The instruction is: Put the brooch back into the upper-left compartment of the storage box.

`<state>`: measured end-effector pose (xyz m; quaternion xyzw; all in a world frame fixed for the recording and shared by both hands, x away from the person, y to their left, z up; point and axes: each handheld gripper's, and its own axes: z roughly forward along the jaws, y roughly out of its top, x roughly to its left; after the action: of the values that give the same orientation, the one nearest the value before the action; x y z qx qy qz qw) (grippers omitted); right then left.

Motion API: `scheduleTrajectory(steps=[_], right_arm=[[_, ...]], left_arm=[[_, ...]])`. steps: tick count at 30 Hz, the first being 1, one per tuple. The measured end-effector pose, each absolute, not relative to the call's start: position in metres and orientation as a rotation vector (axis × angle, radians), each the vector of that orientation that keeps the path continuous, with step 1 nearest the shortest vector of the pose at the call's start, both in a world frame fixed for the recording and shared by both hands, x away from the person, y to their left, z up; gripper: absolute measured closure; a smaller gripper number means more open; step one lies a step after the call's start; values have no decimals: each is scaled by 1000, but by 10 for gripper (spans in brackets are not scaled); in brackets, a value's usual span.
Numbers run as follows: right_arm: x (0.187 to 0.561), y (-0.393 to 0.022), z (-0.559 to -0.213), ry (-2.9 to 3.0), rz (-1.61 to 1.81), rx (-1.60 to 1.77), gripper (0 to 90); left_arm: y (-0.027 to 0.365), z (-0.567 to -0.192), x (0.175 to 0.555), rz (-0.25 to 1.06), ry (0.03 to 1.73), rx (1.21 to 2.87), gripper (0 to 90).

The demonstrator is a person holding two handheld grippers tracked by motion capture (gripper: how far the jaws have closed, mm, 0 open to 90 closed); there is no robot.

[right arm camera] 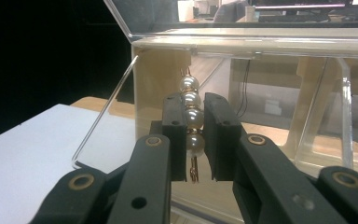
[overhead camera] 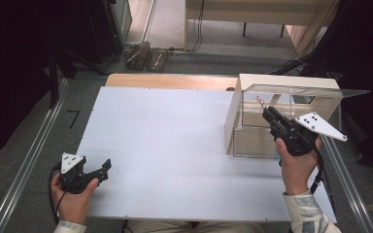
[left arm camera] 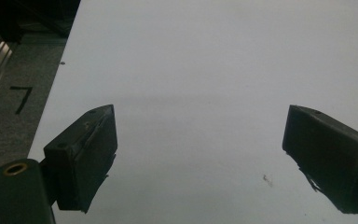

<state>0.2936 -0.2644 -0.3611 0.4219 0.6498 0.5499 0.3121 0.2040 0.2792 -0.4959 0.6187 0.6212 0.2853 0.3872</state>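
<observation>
A: Where is the right gripper [overhead camera: 263, 110]?

B: A hand [overhead camera: 296, 167] holds it up at the right side of the white table [overhead camera: 175, 145], its tip reaching into the open front of the clear box [overhead camera: 291, 91]. The box stands at the table's far right corner, a pale wooden frame with see-through walls and a see-through lid propped up flat above it.

A: And what sits between its jaws?

B: A pearl pin [right arm camera: 190, 123]: four pearls strung in a row on a thin gold-coloured stem. In the right gripper view the jaws are closed on the pearls from both sides, with the pin standing upright. The top pearl and the stem's upper tip rise above the jaws, and the lower end of the stem hangs below them. From above, the pin [overhead camera: 260, 102] shows as a small glint at the gripper's tip, inside the box front.

A: The left gripper [overhead camera: 103, 170]?

B: It rests low at the table's near left corner, held by the other hand [overhead camera: 73, 199]. Its jaws stand wide apart, with bare white tabletop [left arm camera: 205, 93] between them. A black "7" [left arm camera: 22, 97] is marked on the grey floor past the table's left edge.
</observation>
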Motion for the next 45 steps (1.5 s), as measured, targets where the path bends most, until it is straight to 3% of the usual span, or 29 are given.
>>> scheduleTrajectory(steps=[5,9,27,45], right_arm=[[297,-265,-364,1723,1447,1142,765],[297,-264,-363,1737,1478,1124,620],[288,-261,-362,1768,1479,1094,440],[283,-258,-364,1782,1409,1079,180]], left_arm=[[279,-496,204,724,1580,1574,98],[279,-496,204,723,1579,1575,98],[279,-496,204,724,1577,1569,98],[279,-495,203,726,1574,1568,97]])
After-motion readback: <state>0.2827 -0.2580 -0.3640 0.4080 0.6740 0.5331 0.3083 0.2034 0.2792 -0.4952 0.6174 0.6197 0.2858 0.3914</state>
